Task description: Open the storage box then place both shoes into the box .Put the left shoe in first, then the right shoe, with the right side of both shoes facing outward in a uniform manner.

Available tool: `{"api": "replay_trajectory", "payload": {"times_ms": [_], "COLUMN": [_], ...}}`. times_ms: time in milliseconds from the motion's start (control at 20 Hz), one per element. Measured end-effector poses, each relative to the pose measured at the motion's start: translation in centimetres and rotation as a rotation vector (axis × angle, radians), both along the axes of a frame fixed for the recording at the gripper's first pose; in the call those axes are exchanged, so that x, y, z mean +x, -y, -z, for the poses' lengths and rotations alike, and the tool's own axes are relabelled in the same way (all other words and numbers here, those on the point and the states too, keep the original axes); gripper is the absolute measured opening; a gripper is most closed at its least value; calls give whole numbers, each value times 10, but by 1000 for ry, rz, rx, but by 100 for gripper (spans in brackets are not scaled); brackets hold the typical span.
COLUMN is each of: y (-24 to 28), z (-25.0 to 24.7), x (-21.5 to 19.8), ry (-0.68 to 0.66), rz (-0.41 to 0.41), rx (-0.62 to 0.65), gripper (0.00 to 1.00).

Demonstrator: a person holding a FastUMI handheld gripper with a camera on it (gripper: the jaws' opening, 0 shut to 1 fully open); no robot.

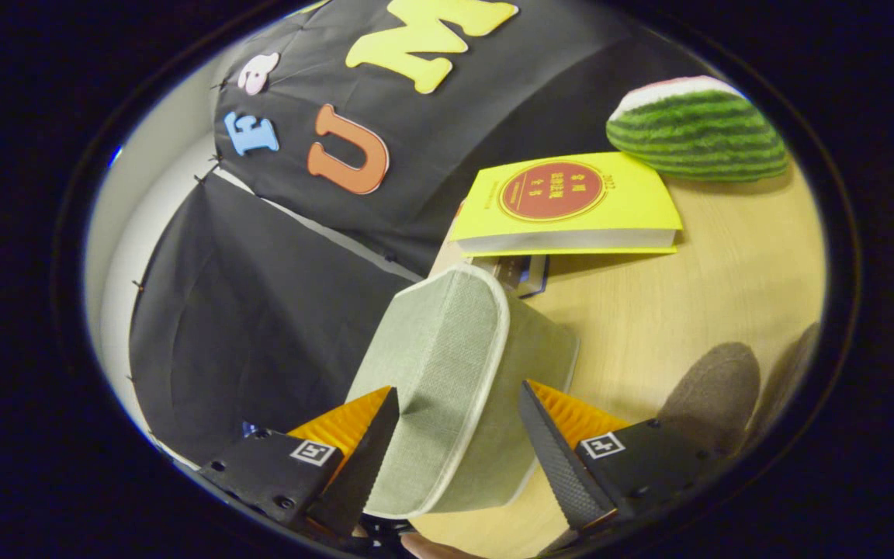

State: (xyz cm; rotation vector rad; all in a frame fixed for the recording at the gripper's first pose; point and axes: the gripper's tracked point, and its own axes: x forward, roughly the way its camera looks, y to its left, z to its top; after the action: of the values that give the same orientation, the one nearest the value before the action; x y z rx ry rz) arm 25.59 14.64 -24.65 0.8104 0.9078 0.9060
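Gripper view has the gripper (pixel 459 419) spread wide around the green storage box (pixel 455 373) on the counter (pixel 695 295), apparently to open its lid.

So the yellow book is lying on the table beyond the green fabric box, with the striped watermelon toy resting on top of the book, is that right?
Not quite. The gripper view shows the watermelon toy resting on the table beside the yellow book, not on top of it. The rest holds: the book lies beyond the green fabric box, which sits between the open fingers.
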Motion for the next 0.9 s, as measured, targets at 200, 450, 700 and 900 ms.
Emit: {"api": "replay_trajectory", "payload": {"times_ms": [200,450,700,900], "y": [-14,-22,-18,-12], "z": [2,5,6,1], "x": [-4,-8,-5,-7], "ry": [-103,-168,-156,-155], "rz": [-42,-61,-12,36], "rx": [100,119,61,-16], "gripper": [98,84,70,65]}}
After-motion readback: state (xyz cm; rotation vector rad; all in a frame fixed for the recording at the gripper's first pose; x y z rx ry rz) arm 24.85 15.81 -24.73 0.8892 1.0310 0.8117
